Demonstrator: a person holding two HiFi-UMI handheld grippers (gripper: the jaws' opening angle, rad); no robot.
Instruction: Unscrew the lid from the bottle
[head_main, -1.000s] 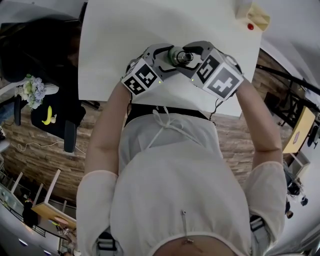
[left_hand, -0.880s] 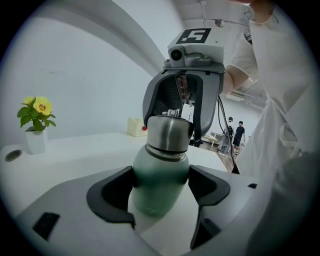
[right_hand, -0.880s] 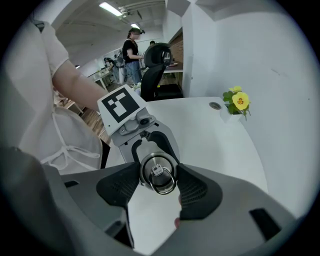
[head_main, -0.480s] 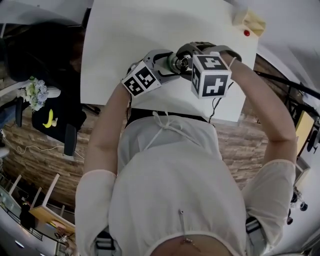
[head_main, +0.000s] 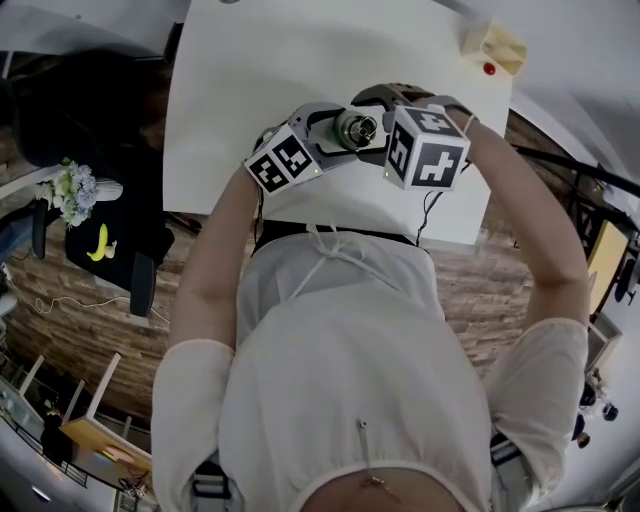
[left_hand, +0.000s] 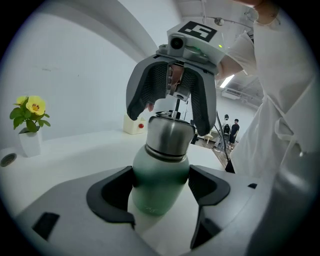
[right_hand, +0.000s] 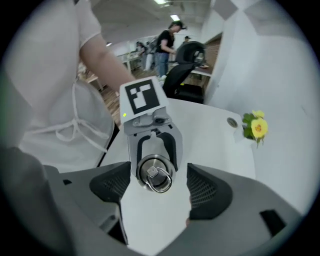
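Observation:
A green bottle (left_hand: 159, 177) with a steel lid (left_hand: 170, 131) stands upright over the white table (head_main: 250, 90). My left gripper (left_hand: 160, 195) is shut on the bottle's body from the side. From above, my right gripper (right_hand: 159, 191) points down over the lid (right_hand: 156, 173), which has a ring on top. Its jaws have just been opening, and the pads stand off both sides of the lid without touching it. In the head view the lid (head_main: 357, 128) shows between my left gripper (head_main: 325, 135) and my right gripper (head_main: 385, 120).
A small white pot with a yellow flower (left_hand: 29, 120) stands on the table's far left side. A cream box with a red button (head_main: 497, 47) sits at the far right corner. The table's near edge runs just below the grippers. People stand far off in the room.
My right gripper has rolled about its own axis over the lid, its marker cube turning. Its jaws now stand wider, clear of the lid. The left gripper and bottle have stayed put.

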